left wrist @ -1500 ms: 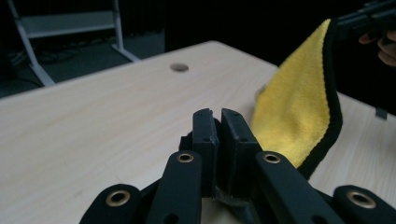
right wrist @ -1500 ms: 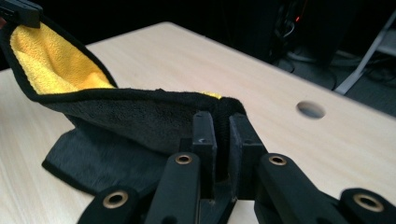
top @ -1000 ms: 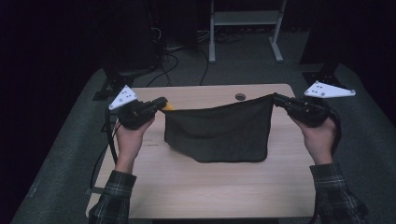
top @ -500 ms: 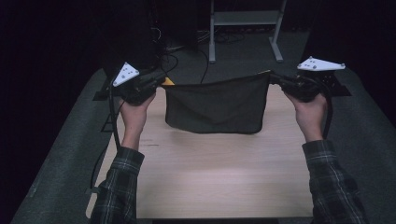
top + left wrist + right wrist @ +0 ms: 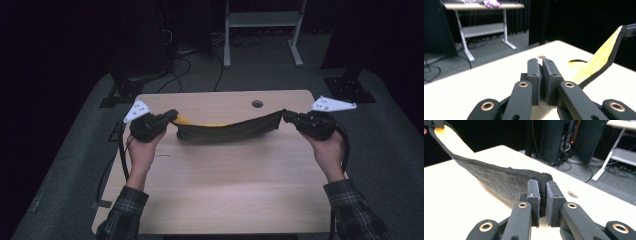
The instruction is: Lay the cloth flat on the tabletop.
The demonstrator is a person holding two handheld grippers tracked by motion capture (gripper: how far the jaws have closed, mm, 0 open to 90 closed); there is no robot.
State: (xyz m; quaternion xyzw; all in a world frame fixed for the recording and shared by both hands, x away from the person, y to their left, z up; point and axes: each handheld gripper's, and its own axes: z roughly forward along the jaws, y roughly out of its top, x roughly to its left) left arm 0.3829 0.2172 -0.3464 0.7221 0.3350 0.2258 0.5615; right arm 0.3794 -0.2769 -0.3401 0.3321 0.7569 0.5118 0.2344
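Two grippers, left gripper (image 5: 172,117) and right gripper (image 5: 287,116), pinch the cloth's (image 5: 225,131) opposite corners.

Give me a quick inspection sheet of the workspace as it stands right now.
Surface: light wooden table, with a round hole near its far edge.
Job's things: dark cloth with yellow inner face, stretched between both tools, sagging low at the table.
Clutter: nothing seen.
Grippers: left tool shut on one cloth corner; right tool shut on the opposite corner.
Cables: black cable trailing from the left tool; loose cables on the floor beyond.
Surroundings: grey carpet, white-legged metal stand, dark backdrop.
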